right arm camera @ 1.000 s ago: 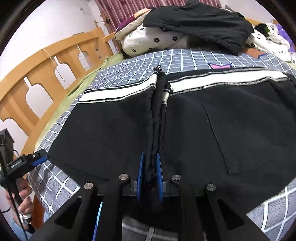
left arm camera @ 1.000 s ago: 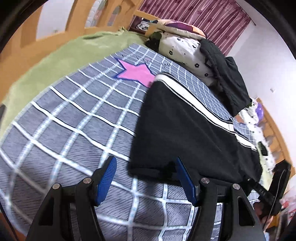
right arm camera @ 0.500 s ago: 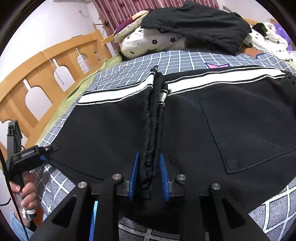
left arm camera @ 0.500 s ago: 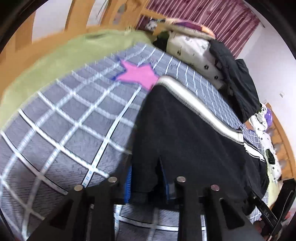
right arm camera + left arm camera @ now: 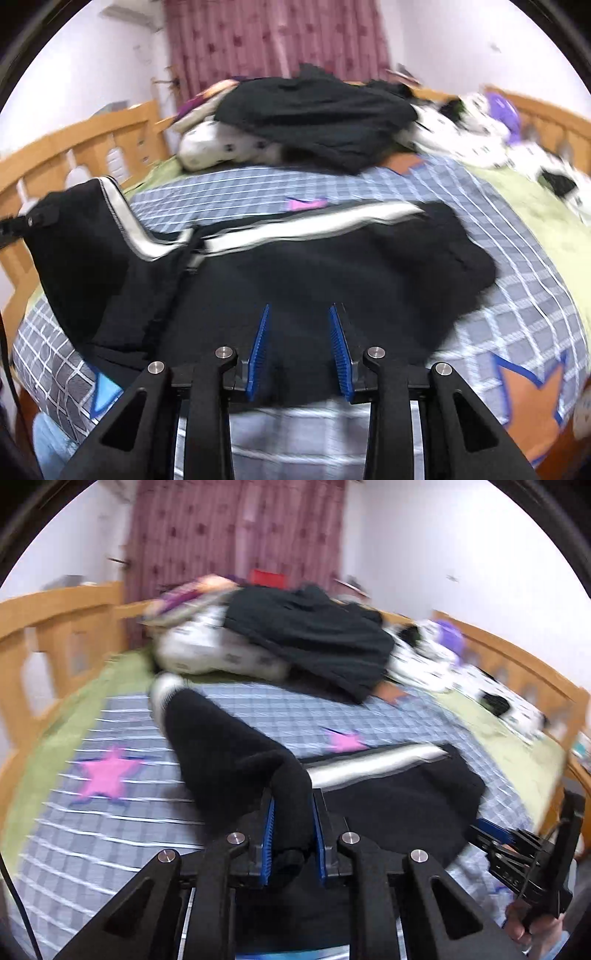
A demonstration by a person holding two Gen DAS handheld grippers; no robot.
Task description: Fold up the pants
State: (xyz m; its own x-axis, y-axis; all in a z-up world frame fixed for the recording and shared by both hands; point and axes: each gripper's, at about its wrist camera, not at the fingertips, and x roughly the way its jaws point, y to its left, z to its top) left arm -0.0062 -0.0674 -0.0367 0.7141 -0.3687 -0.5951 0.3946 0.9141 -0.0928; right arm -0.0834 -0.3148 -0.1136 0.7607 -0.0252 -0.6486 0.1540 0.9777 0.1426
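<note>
No words, numbers, labels or brand marks can be read in either view. Both pictures are blurred. The bedspread (image 5: 122, 834) carries only star shapes and a grid pattern, not writing.

Left claw (image 5: 291, 834) clamped, right claw (image 5: 300, 354) seemingly parted

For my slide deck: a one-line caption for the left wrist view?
Left claw shut on the black pants, lifting one side off the checked bedspread.
</note>
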